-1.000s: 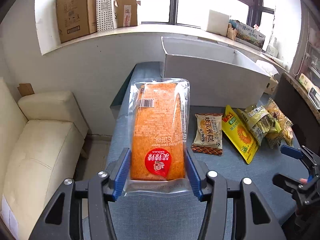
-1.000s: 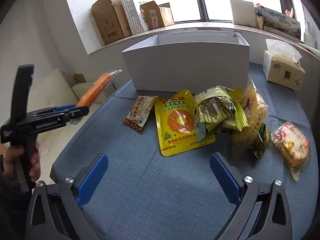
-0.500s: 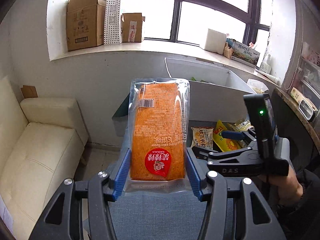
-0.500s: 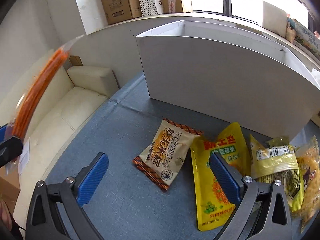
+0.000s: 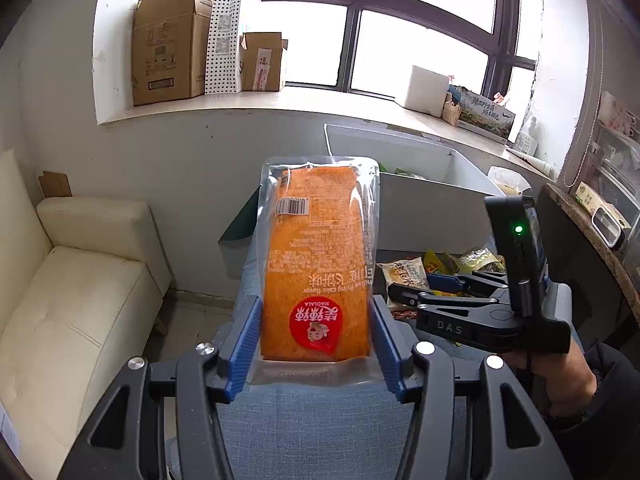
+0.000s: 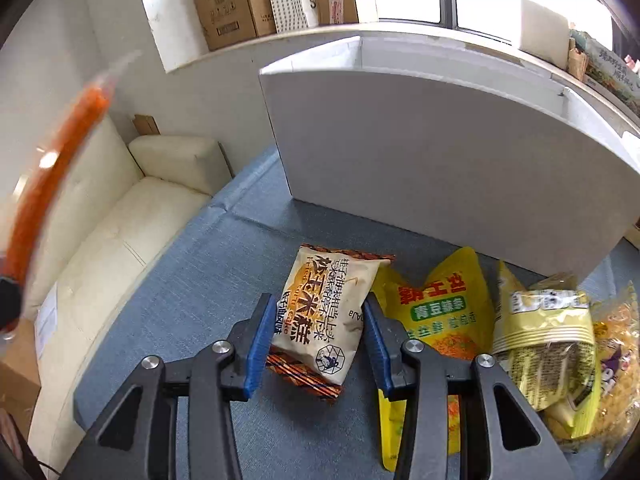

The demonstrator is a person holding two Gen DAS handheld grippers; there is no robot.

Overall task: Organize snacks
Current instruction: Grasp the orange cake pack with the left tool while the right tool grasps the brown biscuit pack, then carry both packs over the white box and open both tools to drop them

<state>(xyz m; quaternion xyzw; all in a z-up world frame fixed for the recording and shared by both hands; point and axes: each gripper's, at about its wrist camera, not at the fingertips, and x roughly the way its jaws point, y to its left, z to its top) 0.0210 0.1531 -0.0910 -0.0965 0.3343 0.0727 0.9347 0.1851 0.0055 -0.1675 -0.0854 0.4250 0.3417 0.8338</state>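
Note:
My left gripper (image 5: 316, 310) is shut on a long orange cake packet (image 5: 320, 248) and holds it up over the blue table's near end. The same orange packet (image 6: 52, 160) shows blurred at the left edge of the right wrist view. My right gripper (image 6: 316, 314) is low over the table, its jaws closing around a cream rice cake packet (image 6: 328, 300), with the blue pads (image 6: 260, 332) touching its two long edges. From the left wrist view the right gripper (image 5: 412, 292) sits at the right, a hand behind it. A tall white box (image 6: 420, 160) stands just beyond.
A yellow pea snack pouch (image 6: 436, 312) and several more yellow bags (image 6: 548, 340) lie right of the cream packet on the blue table (image 6: 180, 300). A cream sofa (image 5: 80, 300) stands left of the table. Cardboard boxes (image 5: 168, 44) sit on the window sill.
My right gripper swung left over the table to the cream packet and its jaws came in around it. My left gripper rose slightly with the orange packet.

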